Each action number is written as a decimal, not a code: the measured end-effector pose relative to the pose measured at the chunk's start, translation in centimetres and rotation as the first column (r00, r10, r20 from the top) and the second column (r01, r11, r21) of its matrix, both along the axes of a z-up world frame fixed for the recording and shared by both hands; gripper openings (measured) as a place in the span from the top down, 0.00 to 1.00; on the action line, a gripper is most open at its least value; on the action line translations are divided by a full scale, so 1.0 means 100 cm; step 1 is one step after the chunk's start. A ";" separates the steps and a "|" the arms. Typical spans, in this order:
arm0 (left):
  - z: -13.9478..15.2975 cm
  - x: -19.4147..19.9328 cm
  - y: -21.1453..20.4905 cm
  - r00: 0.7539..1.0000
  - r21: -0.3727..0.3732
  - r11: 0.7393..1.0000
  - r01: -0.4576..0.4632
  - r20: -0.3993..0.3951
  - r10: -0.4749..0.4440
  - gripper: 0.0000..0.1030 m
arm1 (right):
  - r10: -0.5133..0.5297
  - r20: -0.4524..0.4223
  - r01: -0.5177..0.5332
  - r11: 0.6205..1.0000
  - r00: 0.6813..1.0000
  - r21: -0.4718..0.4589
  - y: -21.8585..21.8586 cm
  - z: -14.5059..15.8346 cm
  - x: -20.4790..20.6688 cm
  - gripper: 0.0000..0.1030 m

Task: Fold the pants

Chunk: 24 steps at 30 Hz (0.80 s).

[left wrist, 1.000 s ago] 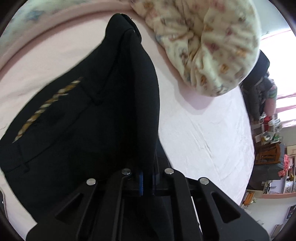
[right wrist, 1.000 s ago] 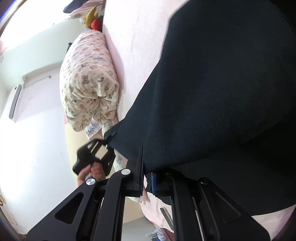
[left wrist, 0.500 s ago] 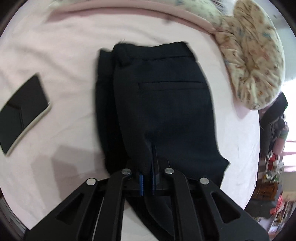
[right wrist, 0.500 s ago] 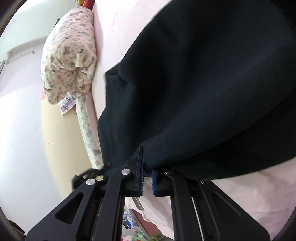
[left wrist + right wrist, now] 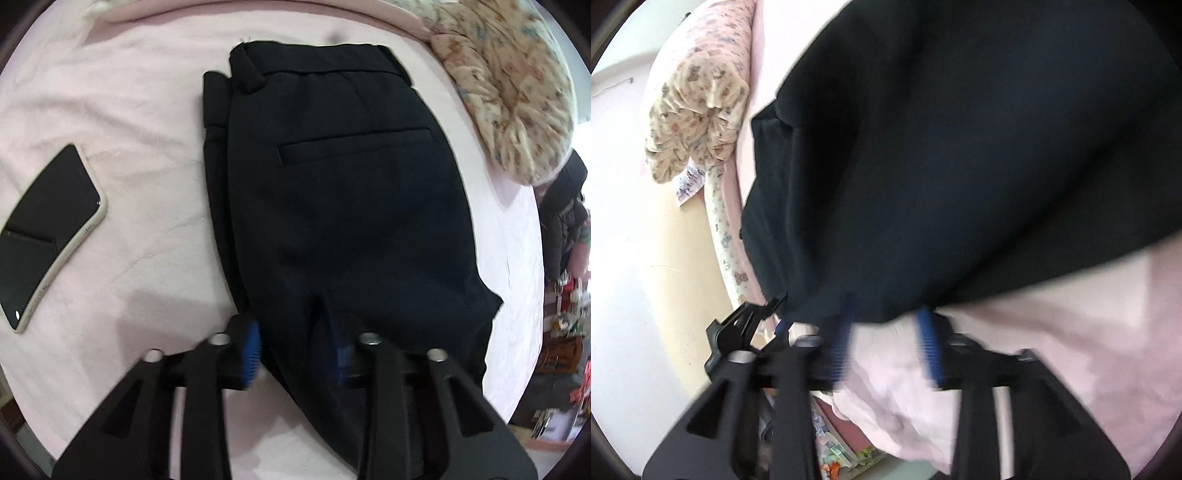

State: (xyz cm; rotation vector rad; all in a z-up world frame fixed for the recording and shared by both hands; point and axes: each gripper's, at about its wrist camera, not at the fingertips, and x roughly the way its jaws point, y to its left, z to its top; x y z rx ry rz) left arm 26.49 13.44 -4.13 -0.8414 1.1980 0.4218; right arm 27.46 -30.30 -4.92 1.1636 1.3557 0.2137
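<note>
The black pants lie folded on the pink bed sheet, waistband at the far end and a back pocket facing up. My left gripper is open at the near edge of the fold, its blue pads apart with cloth lying loose between them. In the right wrist view the pants fill the upper frame. My right gripper is open just off the near edge of the fold, over the sheet. The left gripper's black fingers show at the left of that view.
A phone in a pale case lies on the sheet left of the pants. A rolled patterned quilt lies at the far right; it also shows in the right wrist view. The bed's edge and room clutter are at the right.
Both grippers carried the raised cloth over and laid it on the pants. Both have now opened and let go of the fold.
</note>
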 end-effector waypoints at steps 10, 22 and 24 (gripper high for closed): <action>0.032 -0.058 -0.043 0.995 0.182 0.979 0.089 -0.069 -0.077 0.06 | -0.622 0.040 0.623 0.781 0.782 -0.039 -0.223 0.022 -0.117 0.51; 0.011 -0.111 -0.241 0.691 0.155 0.675 0.721 -0.215 -0.690 0.05 | -0.820 -0.066 0.822 0.566 0.569 0.056 -0.276 -0.024 -0.118 0.52; 0.011 -0.115 -0.254 0.674 0.133 0.662 0.738 -0.205 -0.710 0.05 | -0.826 -0.062 0.828 0.558 0.560 0.051 -0.289 -0.022 -0.134 0.52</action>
